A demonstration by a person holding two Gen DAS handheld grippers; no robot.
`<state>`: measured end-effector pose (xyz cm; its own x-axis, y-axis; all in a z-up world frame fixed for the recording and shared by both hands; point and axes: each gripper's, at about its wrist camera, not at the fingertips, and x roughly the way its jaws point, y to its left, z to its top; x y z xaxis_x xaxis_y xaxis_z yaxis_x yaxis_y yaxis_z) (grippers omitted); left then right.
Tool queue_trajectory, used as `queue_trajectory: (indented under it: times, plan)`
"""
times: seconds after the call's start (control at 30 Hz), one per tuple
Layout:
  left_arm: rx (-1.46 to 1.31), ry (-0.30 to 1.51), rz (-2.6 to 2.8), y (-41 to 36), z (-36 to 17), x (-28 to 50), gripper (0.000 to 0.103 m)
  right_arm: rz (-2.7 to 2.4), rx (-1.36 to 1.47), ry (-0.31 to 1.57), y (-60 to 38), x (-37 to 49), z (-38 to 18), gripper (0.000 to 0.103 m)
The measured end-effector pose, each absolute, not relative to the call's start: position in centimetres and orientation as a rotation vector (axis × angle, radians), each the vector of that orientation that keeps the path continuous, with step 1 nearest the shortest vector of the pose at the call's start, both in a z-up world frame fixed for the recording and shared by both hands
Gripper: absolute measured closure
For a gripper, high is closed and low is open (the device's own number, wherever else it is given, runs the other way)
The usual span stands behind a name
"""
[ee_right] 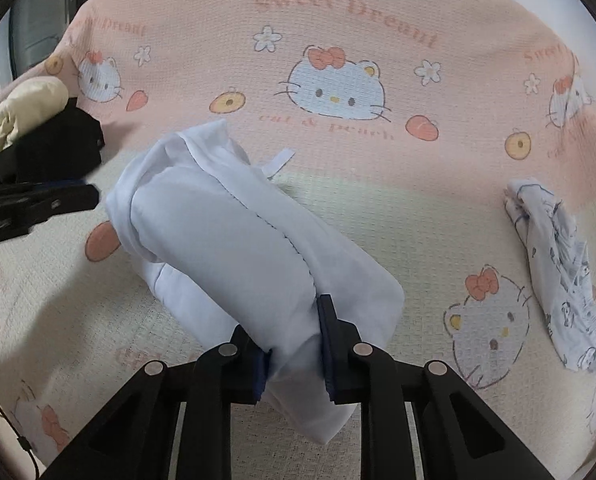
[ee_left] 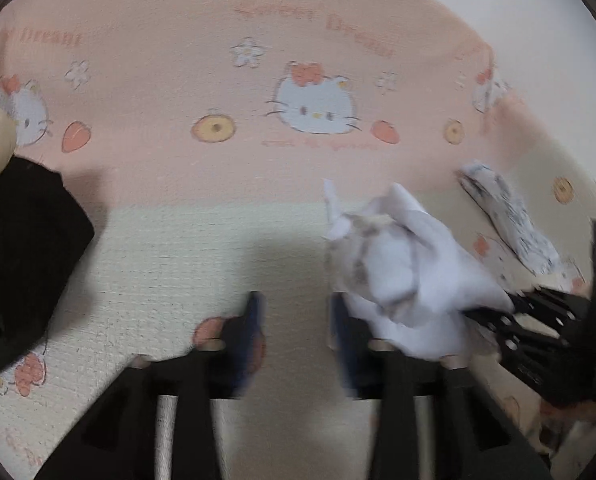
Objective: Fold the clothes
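Observation:
A folded white garment (ee_right: 234, 240) lies bunched across the pink and cream cartoon-cat blanket (ee_right: 338, 12). My right gripper (ee_right: 294, 344) is shut on its near end, the cloth squeezed between the blue pads. The same garment shows in the left wrist view (ee_left: 402, 256), held up by the right gripper (ee_left: 510, 312) at the right. My left gripper (ee_left: 298, 320) is open and empty, just left of the garment; it also shows at the left edge of the right wrist view (ee_right: 94, 196). The left wrist view is blurred by motion.
A white patterned garment (ee_right: 558, 276) lies crumpled at the right; it also shows in the left wrist view (ee_left: 506, 216). A folded black garment (ee_right: 50, 148) and a cream one (ee_right: 26, 112) sit at the left. The black one also shows in the left wrist view (ee_left: 22, 256).

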<state>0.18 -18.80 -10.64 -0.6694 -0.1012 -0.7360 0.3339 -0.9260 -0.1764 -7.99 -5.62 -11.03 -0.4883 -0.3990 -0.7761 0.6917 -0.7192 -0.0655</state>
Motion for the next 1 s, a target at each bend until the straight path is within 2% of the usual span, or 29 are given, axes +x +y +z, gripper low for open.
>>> queue_trajectory:
  times: [0.03,0.13,0.33,0.53,0.57,0.6,0.63,0.8,0.93,1.0]
  plan:
    - [1.123,0.439,-2.659,-18.3,-10.4,0.4,0.022,-2.209,1.019,0.501,-5.7,-7.9,-11.1,0.084]
    - [1.112,0.429,-2.74,-16.2,-10.1,0.2,0.022,-2.209,1.02,0.513,-5.8,-7.7,-11.1,0.083]
    - [1.2,0.28,-2.694,-13.8,-11.6,-2.5,0.022,-2.209,1.031,0.492,-5.7,-7.8,-11.0,0.083]
    - [1.14,0.266,-2.684,-13.6,-11.9,-3.2,0.024,-2.197,1.036,0.477,-5.3,-7.7,-11.1,0.083]
    - [1.123,0.244,-2.694,-13.4,-11.9,-3.2,0.056,-2.197,1.034,0.48,-5.2,-7.7,-11.1,0.083]
    - [1.132,0.23,-2.692,-13.3,-12.0,-3.5,0.084,-2.198,1.031,0.481,-5.2,-7.6,-11.1,0.083]
    - [1.161,0.228,-2.676,-13.2,-12.2,-3.9,0.095,-2.199,1.029,0.482,-5.2,-7.5,-11.1,0.083]
    - [1.17,0.189,-2.666,-12.7,-11.6,-4.2,0.095,-2.197,1.046,0.452,-5.0,-7.8,-11.3,0.084]
    - [1.15,0.05,-2.643,-12.3,-10.5,-4.1,0.095,-2.187,1.067,0.425,-4.6,-7.9,-11.3,0.084]
    - [1.153,0.052,-2.636,-12.8,-10.5,-4.1,0.095,-2.179,1.078,0.413,-4.5,-7.8,-11.2,0.084]
